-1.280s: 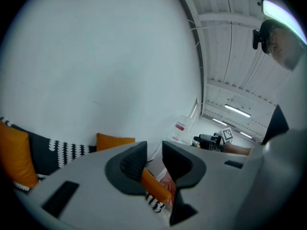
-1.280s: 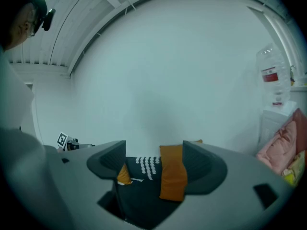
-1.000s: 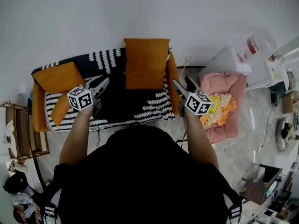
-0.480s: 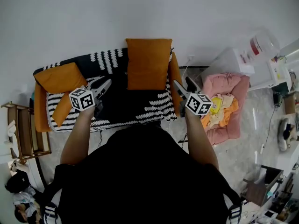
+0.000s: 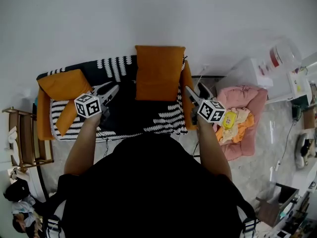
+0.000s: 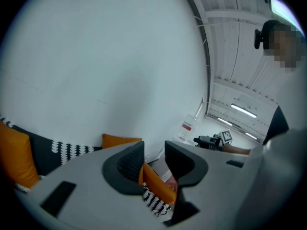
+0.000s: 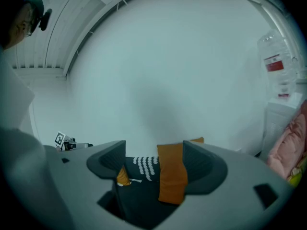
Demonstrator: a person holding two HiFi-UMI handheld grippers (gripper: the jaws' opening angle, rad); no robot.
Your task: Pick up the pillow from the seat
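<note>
Jaws on L gripper just been opening, empty, R gripper jaws wide, empty, orange rect. pillow upright

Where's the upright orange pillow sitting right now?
In the head view the upright orange pillow stands at the right end of the sofa against its backrest, just up-left of the right hand-held gripper.

Orange sofa, black-and-white throw draped over it, orange pillow upright against its back, another cushion at left end
</note>
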